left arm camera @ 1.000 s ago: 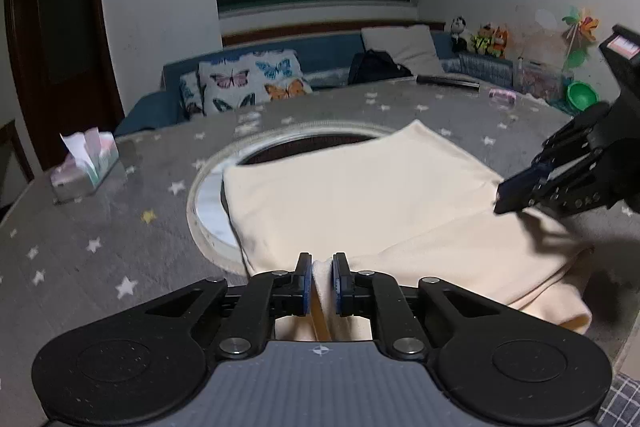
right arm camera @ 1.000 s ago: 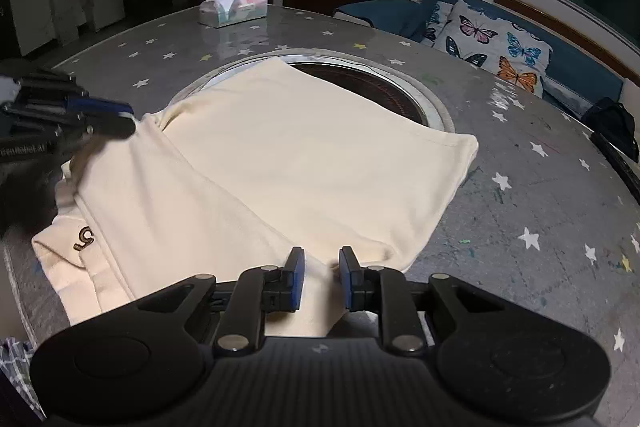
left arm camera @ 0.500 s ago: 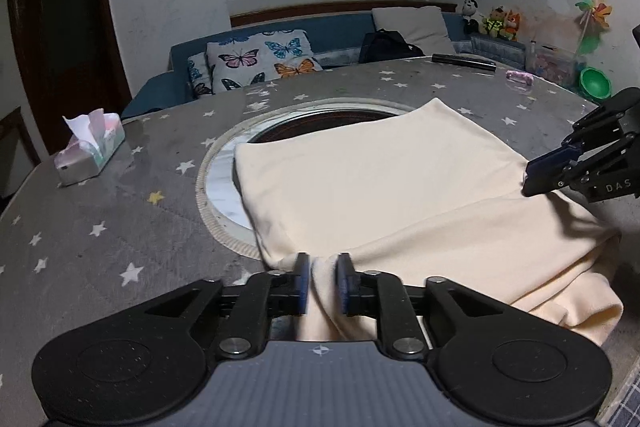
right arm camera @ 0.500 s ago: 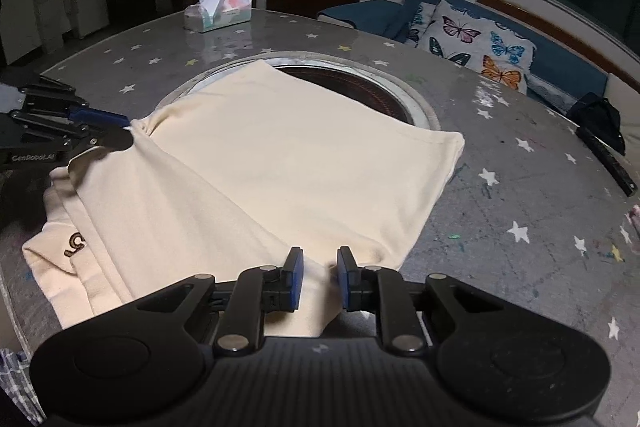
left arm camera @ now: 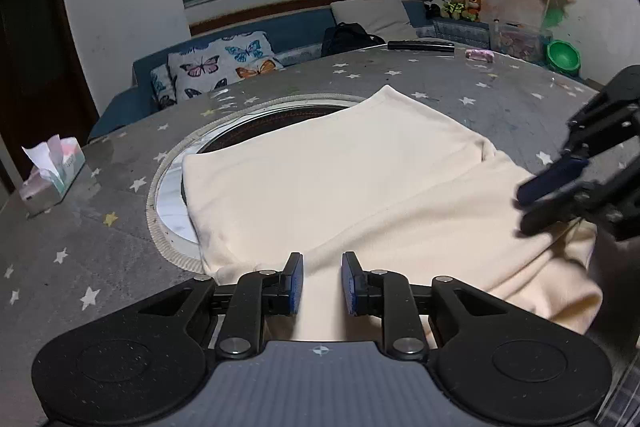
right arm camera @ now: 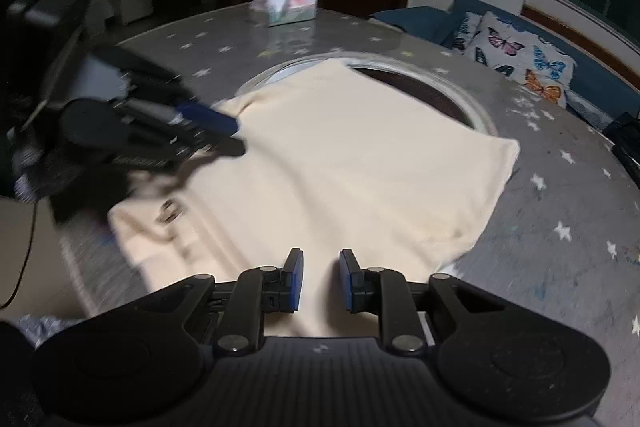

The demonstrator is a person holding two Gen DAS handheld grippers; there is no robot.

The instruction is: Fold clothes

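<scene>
Fingers of my left gripper [left arm camera: 321,283] are opening over the near hem of the cream shirt [left arm camera: 340,179]; cloth shows in the gap, but the pads stand clear of it, so I judge I am letting go now that this edge lies where the fold wants it. My right gripper [right arm camera: 321,279] is also opening, a little way apart, over the same hem further along, cloth showing between its pads without being pinched; from the left wrist it blurs in the air just above the shirt's bunched end. The shirt lies folded lengthwise and flat, half covering the round inset [left arm camera: 176,163] at the middle of the star-print table [left arm camera: 80,251]. A tissue box [left arm camera: 52,175] sits well away from the shirt, out of the working space.
</scene>
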